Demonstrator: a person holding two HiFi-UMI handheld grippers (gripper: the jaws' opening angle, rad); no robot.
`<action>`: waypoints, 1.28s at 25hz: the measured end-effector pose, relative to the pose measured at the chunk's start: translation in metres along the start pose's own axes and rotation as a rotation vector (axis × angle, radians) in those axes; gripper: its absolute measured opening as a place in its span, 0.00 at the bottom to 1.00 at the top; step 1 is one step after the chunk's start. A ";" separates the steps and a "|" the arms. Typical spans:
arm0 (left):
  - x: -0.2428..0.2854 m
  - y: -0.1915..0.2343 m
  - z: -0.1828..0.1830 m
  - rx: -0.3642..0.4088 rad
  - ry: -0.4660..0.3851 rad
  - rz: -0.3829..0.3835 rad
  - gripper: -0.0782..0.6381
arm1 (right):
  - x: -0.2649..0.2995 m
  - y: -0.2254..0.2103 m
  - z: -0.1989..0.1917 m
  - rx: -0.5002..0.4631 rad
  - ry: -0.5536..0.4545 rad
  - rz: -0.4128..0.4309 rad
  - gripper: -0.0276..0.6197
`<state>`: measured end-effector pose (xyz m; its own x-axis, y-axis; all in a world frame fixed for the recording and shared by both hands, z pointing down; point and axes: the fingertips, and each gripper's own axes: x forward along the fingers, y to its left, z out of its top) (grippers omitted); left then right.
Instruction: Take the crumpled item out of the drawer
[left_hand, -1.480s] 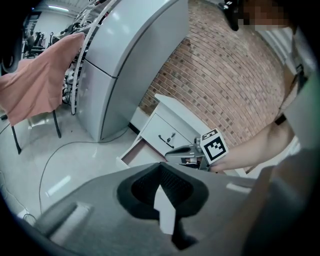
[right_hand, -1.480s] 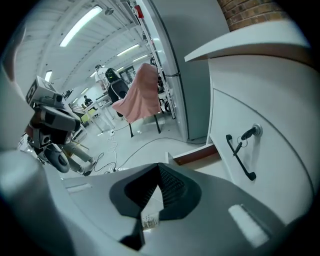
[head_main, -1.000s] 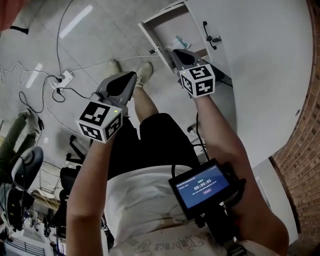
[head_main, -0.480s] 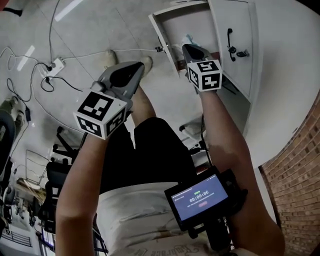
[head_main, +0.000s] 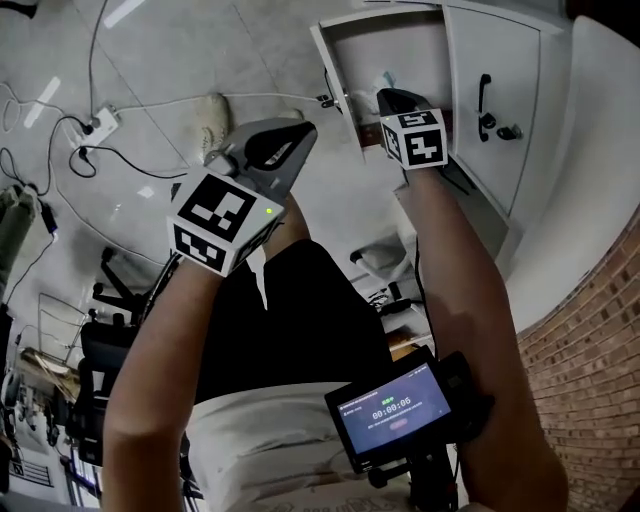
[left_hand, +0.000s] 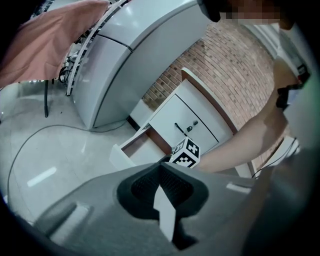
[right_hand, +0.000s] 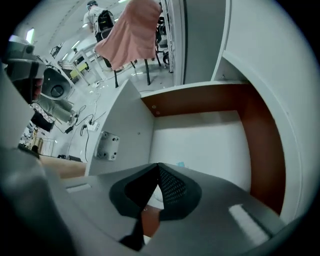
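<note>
The white drawer (head_main: 352, 45) stands pulled out at the top of the head view, with a brown inner wall (right_hand: 260, 145) and a white floor (right_hand: 200, 140). A pale, crumpled item (head_main: 384, 80) lies inside it, mostly hidden behind my right gripper (head_main: 393, 98); only a small bluish bit (right_hand: 180, 164) peeks over the jaws. My right gripper (right_hand: 158, 165) hangs just above the drawer's near part, jaws shut and empty. My left gripper (head_main: 298, 135) is to the left over the floor, shut, holding nothing. From it I see the drawer (left_hand: 134, 148) and the right marker cube (left_hand: 185, 153).
A white cabinet door with a black handle (head_main: 485, 95) is right of the drawer. A power strip with cables (head_main: 100, 125) and a shoe (head_main: 212, 115) lie on the tiled floor. A brick wall (head_main: 590, 340) rises at right. A screen device (head_main: 395, 410) sits at my waist.
Both grippers have moved forward toward the drawer; the right one now reaches over its near part. The jaws have stayed shut throughout.
</note>
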<state>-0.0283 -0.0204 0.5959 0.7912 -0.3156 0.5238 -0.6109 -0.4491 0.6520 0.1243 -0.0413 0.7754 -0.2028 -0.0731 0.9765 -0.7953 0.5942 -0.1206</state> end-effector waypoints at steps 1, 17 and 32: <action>0.003 0.000 0.000 -0.008 0.001 -0.007 0.11 | 0.004 -0.003 -0.005 -0.005 0.027 -0.002 0.07; 0.019 0.015 -0.009 -0.001 0.046 0.012 0.11 | 0.061 -0.019 -0.053 -0.163 0.328 0.022 0.67; -0.001 0.006 -0.013 0.092 0.084 0.008 0.11 | 0.040 -0.008 -0.041 -0.190 0.294 -0.002 0.43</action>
<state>-0.0332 -0.0122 0.6061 0.7790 -0.2499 0.5751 -0.6084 -0.5232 0.5967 0.1461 -0.0159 0.8230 -0.0061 0.1430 0.9897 -0.6691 0.7349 -0.1103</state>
